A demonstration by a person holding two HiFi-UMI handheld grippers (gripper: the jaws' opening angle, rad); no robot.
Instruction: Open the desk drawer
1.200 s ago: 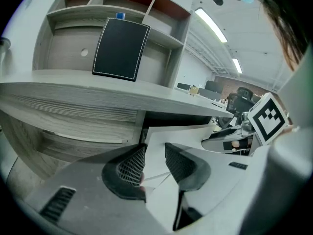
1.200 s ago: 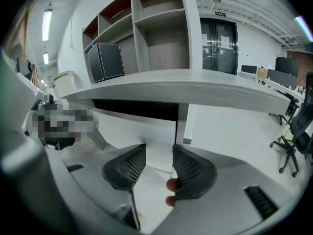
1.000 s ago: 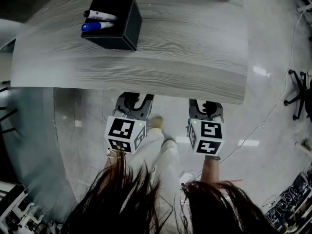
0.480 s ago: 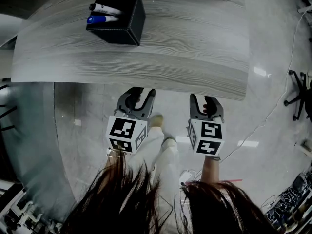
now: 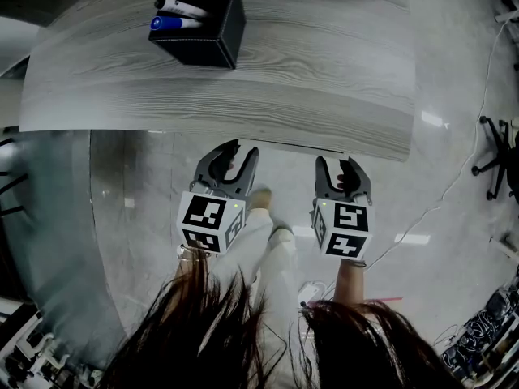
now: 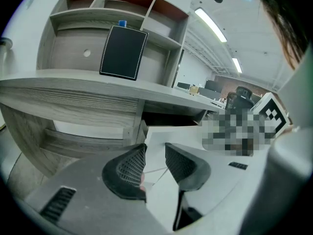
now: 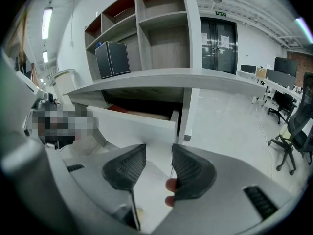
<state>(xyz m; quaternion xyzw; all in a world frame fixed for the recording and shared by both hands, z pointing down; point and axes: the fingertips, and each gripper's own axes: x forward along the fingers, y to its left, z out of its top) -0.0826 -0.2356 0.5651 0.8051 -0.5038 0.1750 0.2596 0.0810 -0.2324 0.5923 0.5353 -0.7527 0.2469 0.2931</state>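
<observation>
while one drawer (image 7: 137, 124) juts from under the worktop (image 5: 284, 79), interior mostly hidden, left gripper (image 5: 241, 156) and right gripper (image 5: 337, 170) hover part-open, both empty.

Black box (image 5: 212, 31) holding two markers (image 5: 180, 8), one blue-capped; office chair (image 5: 496, 156) on the pale floor (image 5: 454, 71), a thin cable (image 5: 482, 104) trailing beside it.
</observation>
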